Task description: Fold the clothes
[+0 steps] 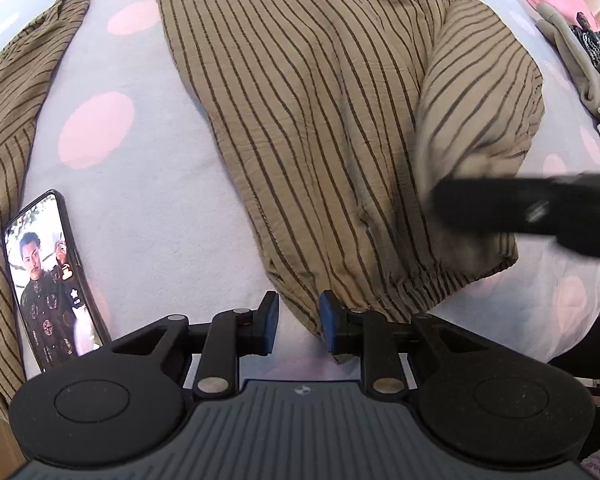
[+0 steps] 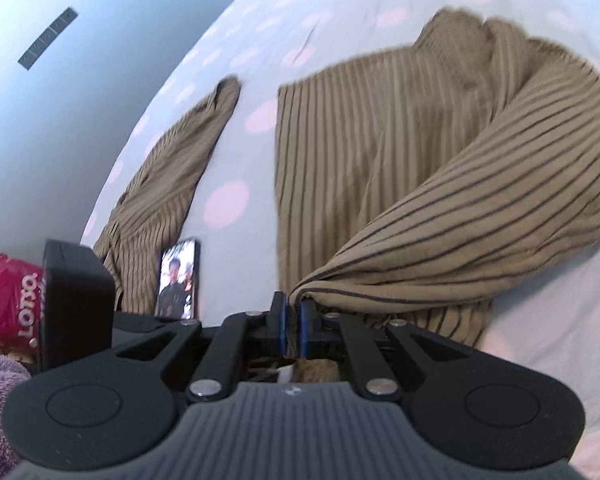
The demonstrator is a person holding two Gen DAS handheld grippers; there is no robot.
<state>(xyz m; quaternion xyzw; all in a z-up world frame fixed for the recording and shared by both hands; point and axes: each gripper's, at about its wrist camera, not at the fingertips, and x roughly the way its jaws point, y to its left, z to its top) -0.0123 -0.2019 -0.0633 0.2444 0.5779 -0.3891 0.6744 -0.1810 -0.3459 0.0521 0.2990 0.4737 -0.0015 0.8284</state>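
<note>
A tan garment with dark stripes [image 1: 320,120] lies on a pale bed sheet with pink dots [image 1: 148,208]. My left gripper [image 1: 298,320] is open and empty, its fingers at the garment's near corner by the gathered hem. My right gripper [image 2: 293,320] is shut on a fold of the striped garment [image 2: 460,216] and holds it lifted over the flat part. It shows blurred at the right of the left wrist view [image 1: 532,210]. A second striped tan piece [image 1: 8,128] lies at the left and also shows in the right wrist view [image 2: 168,192].
A phone [image 1: 48,276] with a lit screen lies on the sheet left of my left gripper; it also shows in the right wrist view [image 2: 178,278]. Folded grey and patterned clothes [image 1: 588,60] sit at far right. A red bag [image 2: 14,300] and purple towel [image 2: 0,408] are at the left.
</note>
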